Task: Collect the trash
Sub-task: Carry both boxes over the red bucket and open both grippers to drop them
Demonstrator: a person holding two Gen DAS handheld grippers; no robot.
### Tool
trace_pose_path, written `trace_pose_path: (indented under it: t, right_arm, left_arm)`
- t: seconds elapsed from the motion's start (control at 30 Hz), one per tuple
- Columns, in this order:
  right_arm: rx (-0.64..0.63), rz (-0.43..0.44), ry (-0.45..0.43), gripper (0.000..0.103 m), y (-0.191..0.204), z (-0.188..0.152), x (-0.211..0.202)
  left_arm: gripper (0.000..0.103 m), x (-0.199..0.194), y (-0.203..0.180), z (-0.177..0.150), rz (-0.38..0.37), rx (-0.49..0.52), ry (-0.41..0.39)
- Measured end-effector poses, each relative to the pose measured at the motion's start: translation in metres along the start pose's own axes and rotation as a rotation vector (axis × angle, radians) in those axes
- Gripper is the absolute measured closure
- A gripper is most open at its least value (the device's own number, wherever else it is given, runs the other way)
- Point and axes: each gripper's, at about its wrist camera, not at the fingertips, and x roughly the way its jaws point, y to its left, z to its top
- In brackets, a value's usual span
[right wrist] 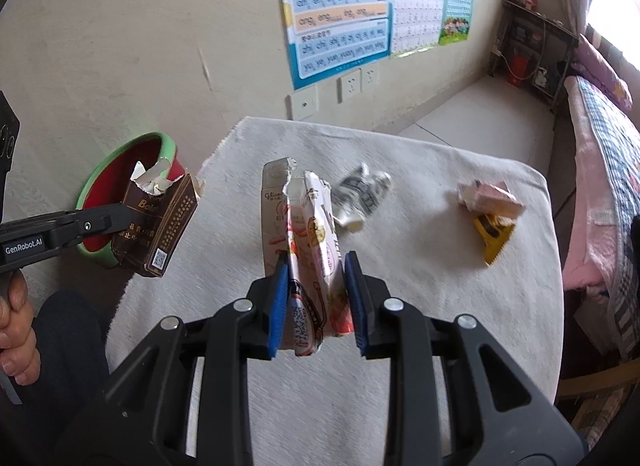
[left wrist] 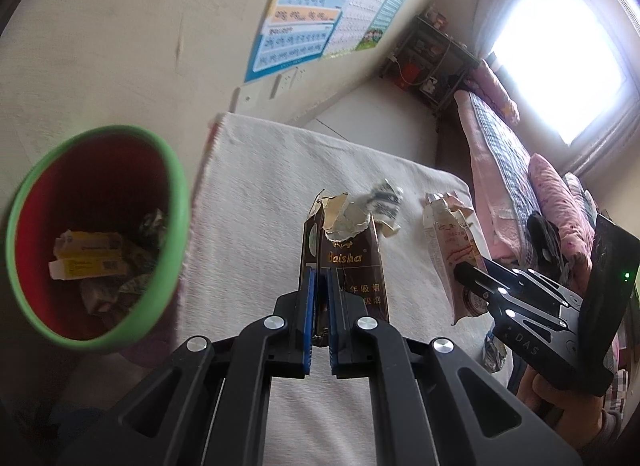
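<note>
Left fingers (left wrist: pixel 319 294) clamp a torn brown cigarette pack (left wrist: pixel 348 266), held above the surface (left wrist: pixel 248 201) just right of the green-rimmed bin (left wrist: pixel 96 234). Right fingers (right wrist: pixel 318 298) pinch a pink snack box (right wrist: pixel 308 250). Beyond lie a crumpled wrapper (right wrist: pixel 362 195), a pink box (right wrist: pixel 490 195) and, perhaps, a yellow wrapper (right wrist: pixel 492 231).
</note>
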Motion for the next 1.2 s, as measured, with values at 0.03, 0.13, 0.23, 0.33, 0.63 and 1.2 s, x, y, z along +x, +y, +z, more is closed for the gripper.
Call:
trace_pose_path:
  t: [0.03, 0.13, 0.23, 0.33, 0.63, 1.2]
  right_arm:
    - [-0.005, 0.003, -0.003, 0.076, 0.003, 0.002, 0.0]
    - [-0.021, 0.016, -0.016, 0.076, 0.016, 0.013, 0.001]
    - [-0.041, 0.037, -0.033, 0.076, 0.034, 0.027, 0.003]
    - [-0.057, 0.059, -0.044, 0.076, 0.05, 0.038, 0.007]
    - [-0.121, 0.144, -0.052, 0.076, 0.118, 0.064, 0.024]
    - [-0.207, 0.242, -0.024, 0.076, 0.211, 0.088, 0.064]
  left_arm:
    - [0.1, -0.004, 0.005, 0.002, 0.004, -0.006, -0.008]
    - [0.1, -0.015, 0.016, 0.006, 0.023, -0.016, -0.032]
    - [0.1, -0.028, 0.032, 0.01, 0.051, -0.025, -0.055]
    - [0.1, -0.039, 0.048, 0.014, 0.079, -0.037, -0.07]
    - [0.1, -0.069, 0.102, 0.013, 0.151, -0.096, -0.099]
    - [0.1, -0.097, 0.18, 0.007, 0.22, -0.187, -0.131]
